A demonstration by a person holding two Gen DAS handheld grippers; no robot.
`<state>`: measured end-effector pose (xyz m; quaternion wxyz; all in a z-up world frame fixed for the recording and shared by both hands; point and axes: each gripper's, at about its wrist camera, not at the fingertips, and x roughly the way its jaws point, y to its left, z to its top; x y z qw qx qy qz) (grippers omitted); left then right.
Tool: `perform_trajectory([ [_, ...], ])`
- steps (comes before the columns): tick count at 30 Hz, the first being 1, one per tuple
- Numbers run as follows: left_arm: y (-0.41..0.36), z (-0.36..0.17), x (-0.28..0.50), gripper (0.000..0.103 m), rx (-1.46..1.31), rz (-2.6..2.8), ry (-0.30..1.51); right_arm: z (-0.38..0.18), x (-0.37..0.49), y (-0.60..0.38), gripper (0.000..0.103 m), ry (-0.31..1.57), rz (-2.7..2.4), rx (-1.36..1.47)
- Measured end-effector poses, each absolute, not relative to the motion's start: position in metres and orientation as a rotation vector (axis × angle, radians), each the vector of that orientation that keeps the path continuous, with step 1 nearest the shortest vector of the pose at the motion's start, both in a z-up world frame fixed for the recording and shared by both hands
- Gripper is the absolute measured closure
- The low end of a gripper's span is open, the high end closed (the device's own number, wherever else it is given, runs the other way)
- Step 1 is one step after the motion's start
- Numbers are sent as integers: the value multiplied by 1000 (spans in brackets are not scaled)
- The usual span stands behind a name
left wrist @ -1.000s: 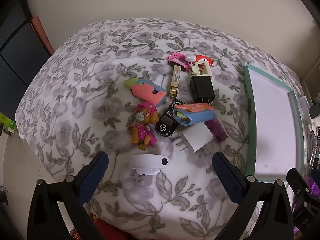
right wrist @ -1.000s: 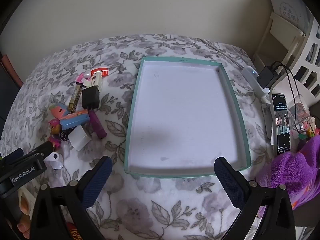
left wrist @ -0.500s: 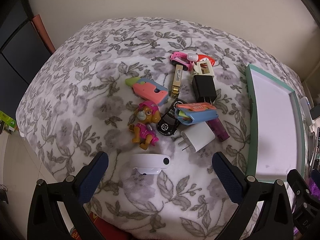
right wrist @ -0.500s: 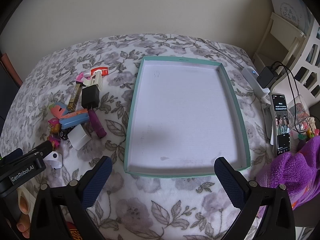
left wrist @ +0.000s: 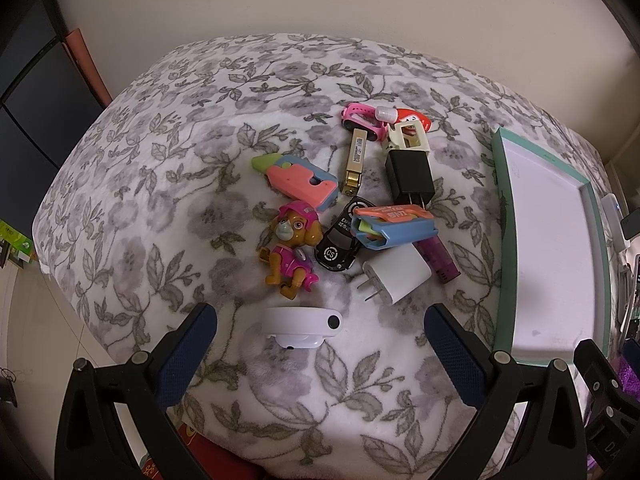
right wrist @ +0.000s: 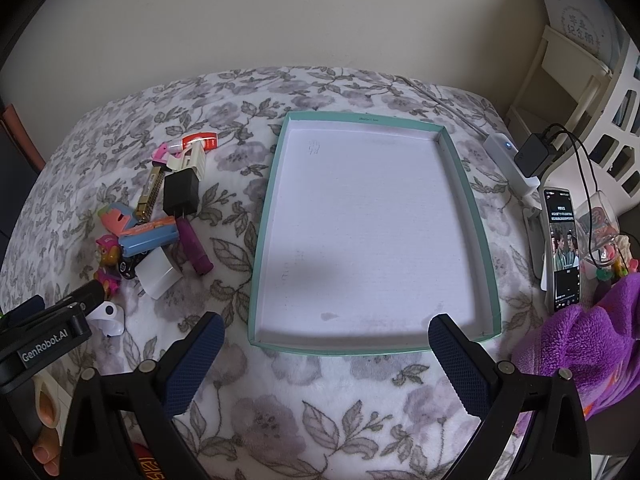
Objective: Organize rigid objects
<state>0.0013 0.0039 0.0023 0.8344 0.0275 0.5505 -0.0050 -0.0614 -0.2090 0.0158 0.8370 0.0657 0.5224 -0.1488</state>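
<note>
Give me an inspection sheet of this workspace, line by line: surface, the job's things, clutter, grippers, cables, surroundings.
Surface: floral blanket, soft and uneven.
Job's things: teal tray holds nothing. To its left lies a pile: pup figure, toy car, white plug, black plug, purple tube, blue-orange case, pink-blue toy, gold bar. White gadget lies nearest.
Clutter: purple cloth, phone playing video.
Grippers: left hand-held gripper open above the gadget; right hand-held gripper open before the tray.
Cables: black lead from adapter.
Surroundings: plain wall, white shelving at right.
</note>
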Motion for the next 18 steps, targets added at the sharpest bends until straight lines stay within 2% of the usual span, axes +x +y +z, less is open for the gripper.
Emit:
perform_trajectory([
  [18, 6, 2, 1, 0, 53, -12, 1165, 16, -61, -208, 0, 1108, -315, 134],
])
